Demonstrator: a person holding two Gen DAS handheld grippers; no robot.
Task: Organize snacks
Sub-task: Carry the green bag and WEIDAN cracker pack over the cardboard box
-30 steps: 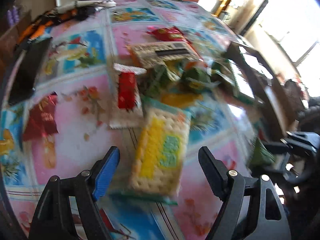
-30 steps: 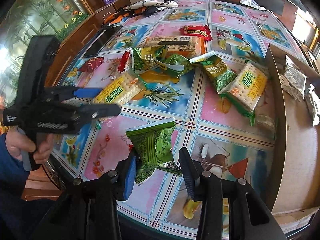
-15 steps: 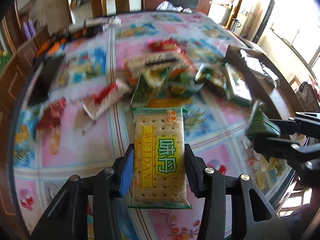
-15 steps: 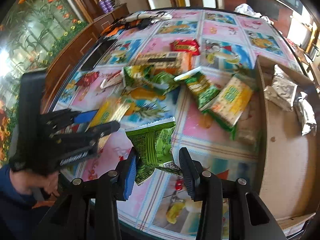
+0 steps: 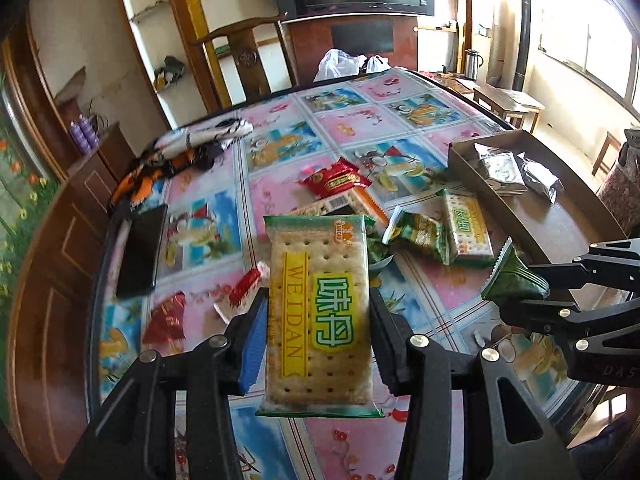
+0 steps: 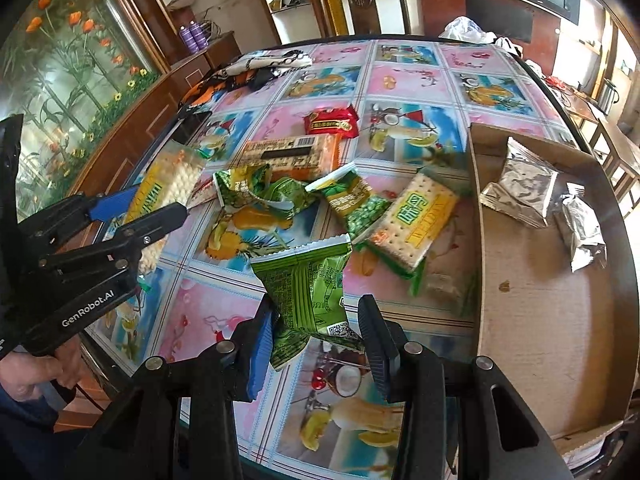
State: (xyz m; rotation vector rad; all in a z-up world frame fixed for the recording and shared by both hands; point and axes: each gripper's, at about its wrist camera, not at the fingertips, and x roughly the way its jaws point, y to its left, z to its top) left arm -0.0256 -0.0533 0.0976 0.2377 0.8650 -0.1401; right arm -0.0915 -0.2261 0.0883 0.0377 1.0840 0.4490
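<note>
Cracker packet (image 5: 320, 312) clamped upright between the blue-padded jaws of the left hand-held gripper (image 5: 318, 340), lifted clear of the table (image 5: 280, 148); those jaws have just been closing on it. Left-wrist view alone shows a dark phone (image 5: 140, 252) near the table's left edge and the television on the far wall. Right-wrist view alone shows the hand (image 6: 36, 372) gripping the left tool's handle, and the flower-painted glass panel at left. Green snack pouch (image 6: 308, 292) — crumpled, raised off the table — is pinched in the right hand-held gripper (image 6: 316, 336). Beyond it, loose packets lie heaped mid-table; a second cracker packet (image 6: 412, 216) lies just beside the cardboard tray (image 6: 532, 320), which holds two silver pouches (image 6: 520, 188).
</note>
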